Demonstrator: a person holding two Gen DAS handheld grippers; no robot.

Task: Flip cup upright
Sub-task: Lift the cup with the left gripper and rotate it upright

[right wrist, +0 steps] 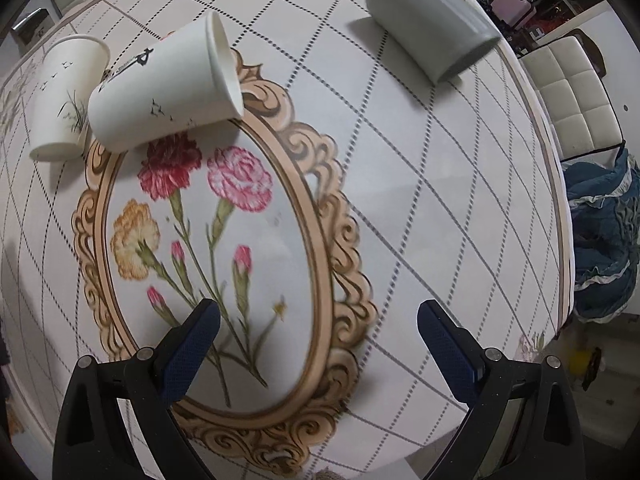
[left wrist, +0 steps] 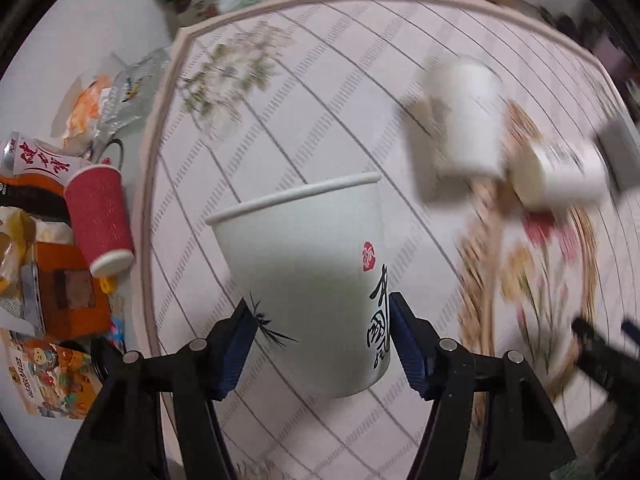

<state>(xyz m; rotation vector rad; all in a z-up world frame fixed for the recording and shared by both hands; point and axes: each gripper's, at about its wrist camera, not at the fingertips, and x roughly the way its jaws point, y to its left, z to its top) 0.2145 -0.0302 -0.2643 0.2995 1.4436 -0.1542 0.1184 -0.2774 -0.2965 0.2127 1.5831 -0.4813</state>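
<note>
My left gripper (left wrist: 322, 336) is shut on a white paper cup (left wrist: 308, 280) with black calligraphy and a red seal. It holds the cup above the table with the rim up, slightly tilted. Two more white paper cups show blurred in the left wrist view: one standing (left wrist: 468, 120), one on its side (left wrist: 560, 176). In the right wrist view one cup lies on its side (right wrist: 164, 88) and one stands rim up (right wrist: 64, 100) behind it. My right gripper (right wrist: 318, 344) is open and empty over the flower print.
A grey cup (right wrist: 428, 20) lies on its side at the far right of the table (right wrist: 440, 240). A red cup (left wrist: 98, 216), boxes and bags lie on the floor left of the table. A white chair (right wrist: 572, 96) and a blue cloth (right wrist: 604, 236) are to the right.
</note>
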